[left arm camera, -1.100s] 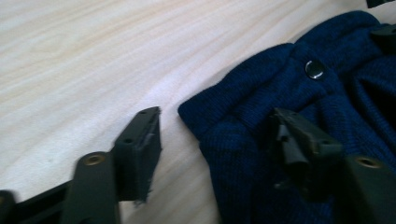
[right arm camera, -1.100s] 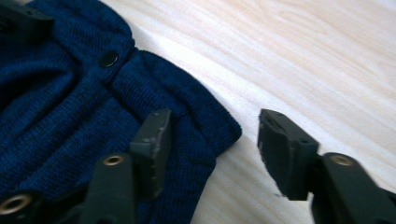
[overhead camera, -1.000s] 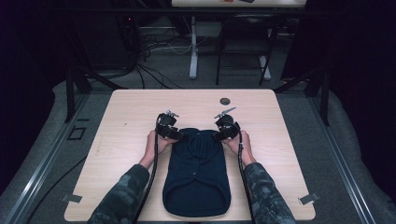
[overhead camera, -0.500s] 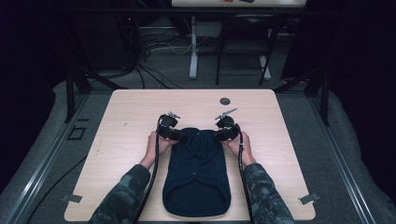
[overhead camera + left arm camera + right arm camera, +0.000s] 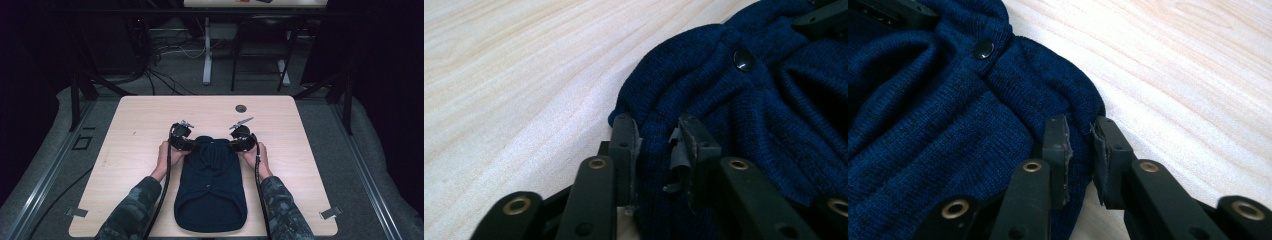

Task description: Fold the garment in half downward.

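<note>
A dark navy knitted garment (image 5: 210, 195) lies flat on the wooden table (image 5: 145, 120), its lower hem toward the person. Its far end is bunched into folds. My left gripper (image 5: 186, 144) holds the garment's far left corner, and in the left gripper view the jaws (image 5: 655, 132) are closed on a fold of navy knit (image 5: 749, 110) near a black button (image 5: 743, 60). My right gripper (image 5: 236, 145) holds the far right corner. Its jaws (image 5: 1079, 131) pinch the knit's edge (image 5: 923, 125) below a button (image 5: 983, 48).
A round cable hole (image 5: 241, 108) sits in the table's far middle. Bare wood stretches left, right and beyond the garment. Tape marks (image 5: 77, 212) lie at the near corners. Past the table are cables and a stand's legs (image 5: 207, 75) on the floor.
Both grippers have drawn slightly toward the person with the garment's far corners, and its far end is more bunched than a second ago.
</note>
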`<control>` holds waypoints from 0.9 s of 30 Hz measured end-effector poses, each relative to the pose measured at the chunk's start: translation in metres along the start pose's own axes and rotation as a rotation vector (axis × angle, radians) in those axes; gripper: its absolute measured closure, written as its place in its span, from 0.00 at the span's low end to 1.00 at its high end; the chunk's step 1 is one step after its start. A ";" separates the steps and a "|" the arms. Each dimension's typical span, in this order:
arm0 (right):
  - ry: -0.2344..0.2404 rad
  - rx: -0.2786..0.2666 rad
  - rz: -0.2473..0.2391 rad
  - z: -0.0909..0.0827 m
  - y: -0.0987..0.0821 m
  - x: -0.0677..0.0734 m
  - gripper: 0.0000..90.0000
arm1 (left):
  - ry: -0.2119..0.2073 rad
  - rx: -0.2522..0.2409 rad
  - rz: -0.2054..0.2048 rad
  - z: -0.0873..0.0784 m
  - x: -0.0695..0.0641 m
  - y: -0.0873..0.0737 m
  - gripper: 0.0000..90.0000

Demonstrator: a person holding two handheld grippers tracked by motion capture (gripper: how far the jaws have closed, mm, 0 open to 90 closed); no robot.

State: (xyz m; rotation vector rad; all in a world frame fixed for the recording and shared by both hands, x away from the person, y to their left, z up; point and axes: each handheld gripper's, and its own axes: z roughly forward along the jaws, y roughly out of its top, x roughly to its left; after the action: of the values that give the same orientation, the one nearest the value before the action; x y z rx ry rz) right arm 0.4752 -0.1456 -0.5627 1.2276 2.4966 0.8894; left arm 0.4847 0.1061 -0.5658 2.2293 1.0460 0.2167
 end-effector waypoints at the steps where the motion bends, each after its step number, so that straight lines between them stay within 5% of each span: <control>1: -0.004 -0.007 0.004 0.000 0.000 0.000 0.88 | 0.004 -0.001 0.004 0.000 -0.001 0.000 0.82; 11: -0.042 -0.047 -0.025 -0.010 0.001 0.007 0.89 | 0.023 -0.046 0.035 -0.008 -0.005 -0.001 0.85; 27: -0.111 -0.138 -0.167 -0.047 0.012 0.020 0.89 | 0.062 -0.148 0.124 -0.039 -0.016 0.009 0.85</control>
State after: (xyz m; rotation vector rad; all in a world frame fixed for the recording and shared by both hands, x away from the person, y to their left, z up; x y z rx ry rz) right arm 0.4500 -0.1441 -0.5172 0.9822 2.3663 0.9077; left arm 0.4639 0.1091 -0.5285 2.1659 0.8941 0.4068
